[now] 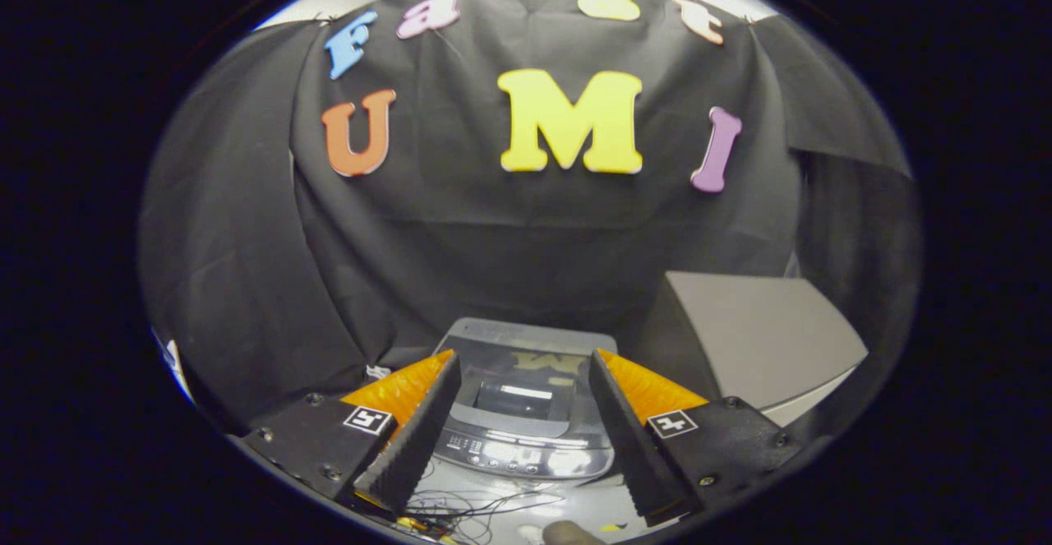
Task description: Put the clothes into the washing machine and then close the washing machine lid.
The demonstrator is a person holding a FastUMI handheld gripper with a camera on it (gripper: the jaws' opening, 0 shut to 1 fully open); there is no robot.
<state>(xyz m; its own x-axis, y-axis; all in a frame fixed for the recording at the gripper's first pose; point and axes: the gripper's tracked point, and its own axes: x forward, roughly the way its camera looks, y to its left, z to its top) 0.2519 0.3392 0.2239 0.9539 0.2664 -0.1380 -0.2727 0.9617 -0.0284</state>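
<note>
Hovering with tool (519,438) spread wide, empty, over washing machine (526,401) just ahead between fingers, lid seemingly down. Grey box (756,339) to right. No clothes seen; likely soft, light, best pinched at a fold.

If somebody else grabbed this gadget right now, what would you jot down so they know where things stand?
Claw: open, holding nothing, hovering above the washing machine.
Washing machine: seen between the fingers, small and grey, its lid lying flat and apparently closed; control panel on the near side.
Grey box stands just beside the machine, beyond one finger.
Loose wires lie on the surface in front of the machine.
Clothes: none spotted from here, so I cannot tell whether loading is done. Check that first, then confirm the lid is shut.
</note>
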